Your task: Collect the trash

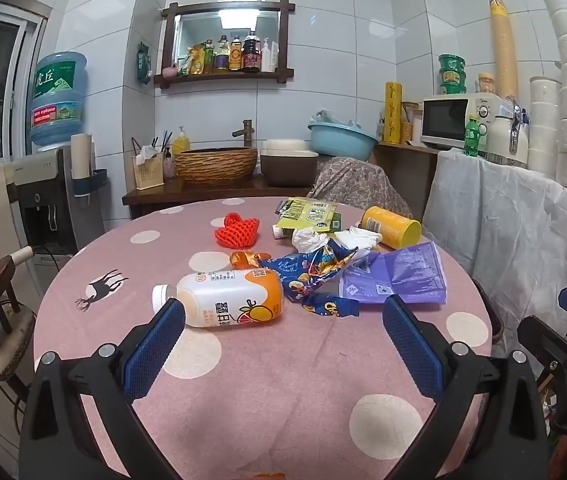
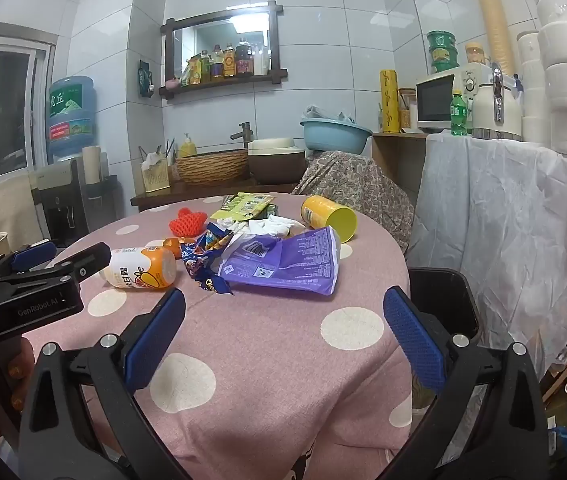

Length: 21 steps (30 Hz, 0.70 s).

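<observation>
The left gripper (image 1: 283, 312) hovers over the near side of the pink spotted table (image 1: 267, 368), jaws wide and empty. Just beyond its left pad lies a tipped orange juice bottle (image 1: 223, 298). Right of that sit a crumpled blue wrapper (image 1: 311, 272) and a purple bag (image 1: 399, 274); farther off, a red foam net (image 1: 237, 232) and a yellow can (image 1: 391, 226).

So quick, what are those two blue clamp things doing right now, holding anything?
Left gripper: open, fingers wide apart, holding nothing.
Right gripper: open, fingers wide apart, holding nothing.
</observation>
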### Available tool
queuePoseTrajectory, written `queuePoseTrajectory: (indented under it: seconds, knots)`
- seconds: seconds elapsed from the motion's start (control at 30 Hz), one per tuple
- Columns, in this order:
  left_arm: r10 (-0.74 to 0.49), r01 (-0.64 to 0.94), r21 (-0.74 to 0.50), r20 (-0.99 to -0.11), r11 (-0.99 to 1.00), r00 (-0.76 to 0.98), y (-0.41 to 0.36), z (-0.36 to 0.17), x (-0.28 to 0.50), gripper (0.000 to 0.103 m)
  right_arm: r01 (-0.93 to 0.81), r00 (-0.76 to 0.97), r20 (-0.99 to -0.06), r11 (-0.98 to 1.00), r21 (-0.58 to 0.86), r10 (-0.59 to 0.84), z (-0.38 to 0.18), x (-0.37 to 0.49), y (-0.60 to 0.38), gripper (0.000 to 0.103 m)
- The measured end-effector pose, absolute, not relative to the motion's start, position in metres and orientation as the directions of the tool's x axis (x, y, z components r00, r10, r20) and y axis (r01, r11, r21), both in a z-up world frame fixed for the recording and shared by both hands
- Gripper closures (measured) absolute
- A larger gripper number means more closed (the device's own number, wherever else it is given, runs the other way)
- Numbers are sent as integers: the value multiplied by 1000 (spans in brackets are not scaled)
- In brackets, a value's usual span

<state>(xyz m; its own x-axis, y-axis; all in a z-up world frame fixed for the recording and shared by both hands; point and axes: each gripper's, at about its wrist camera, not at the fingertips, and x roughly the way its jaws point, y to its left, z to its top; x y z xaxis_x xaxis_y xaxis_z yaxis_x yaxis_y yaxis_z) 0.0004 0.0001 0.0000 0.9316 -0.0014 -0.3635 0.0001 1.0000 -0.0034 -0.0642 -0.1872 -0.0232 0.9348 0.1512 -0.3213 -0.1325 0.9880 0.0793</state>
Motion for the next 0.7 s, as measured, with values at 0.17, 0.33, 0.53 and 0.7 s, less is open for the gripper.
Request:
queuePoseTrajectory:
  seconds: [0.17,0.33,0.53,0.7]
  knots:
    - [-4,2,-4,-365,1000,931,0,0,2,5,-134,936,-318,988,81,153,-23,-64,-187,5]
    - [-7,4,-10,-360,1000,933,0,0,0,5,-132,935,-319,988,83,152,-24,-65,-189,5]
    - [-8,5,-10,-358,1000,934,3,-3,2,5,-133,933,-326,988,83,153,-19,-62,-185,5]
    - [-7,2,-14,-357,1000,934,4,-1,0,5,-139,936,-315,987,83,158,-23,-65,-186,5]
